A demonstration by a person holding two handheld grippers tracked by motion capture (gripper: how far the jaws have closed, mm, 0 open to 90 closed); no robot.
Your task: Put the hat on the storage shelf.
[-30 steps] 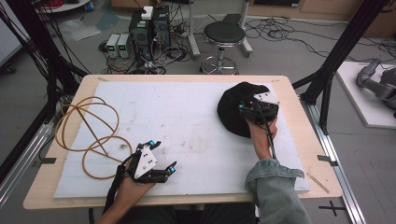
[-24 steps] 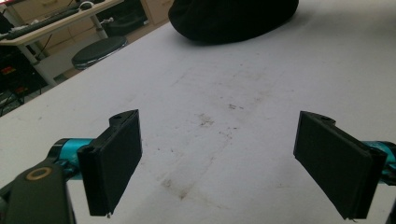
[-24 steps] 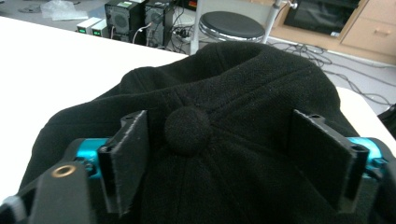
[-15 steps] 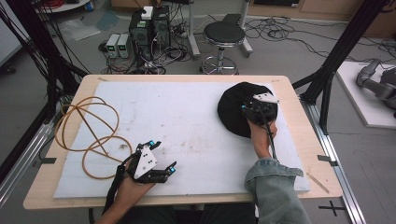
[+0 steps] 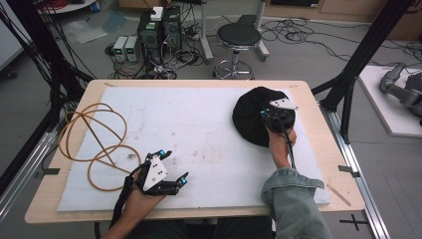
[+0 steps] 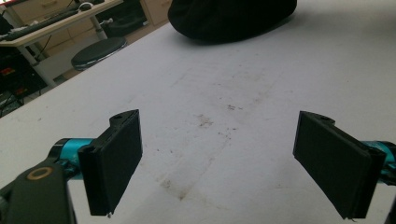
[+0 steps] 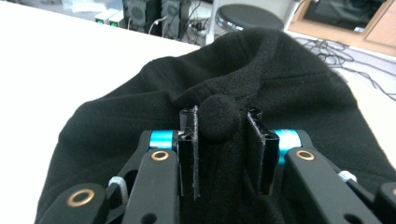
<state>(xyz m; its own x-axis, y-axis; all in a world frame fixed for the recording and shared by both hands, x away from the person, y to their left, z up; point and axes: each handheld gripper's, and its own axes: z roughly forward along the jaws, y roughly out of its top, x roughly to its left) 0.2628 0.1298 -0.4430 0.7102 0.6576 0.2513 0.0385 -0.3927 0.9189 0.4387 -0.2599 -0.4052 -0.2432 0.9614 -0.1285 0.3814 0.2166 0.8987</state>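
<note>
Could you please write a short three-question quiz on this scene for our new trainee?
1. True or false: the right gripper is shut on a fold of the black cloth.
2. How do the left gripper's jaws stand? A) wide apart with nothing between them B) shut on the cord C) shut on the cloth
3. What lies in loops at the table's left side?

Key: 1. True. 2. A. 3. The tan cord.

black cloth [image 6: 232, 18] cut off at top edge
</note>
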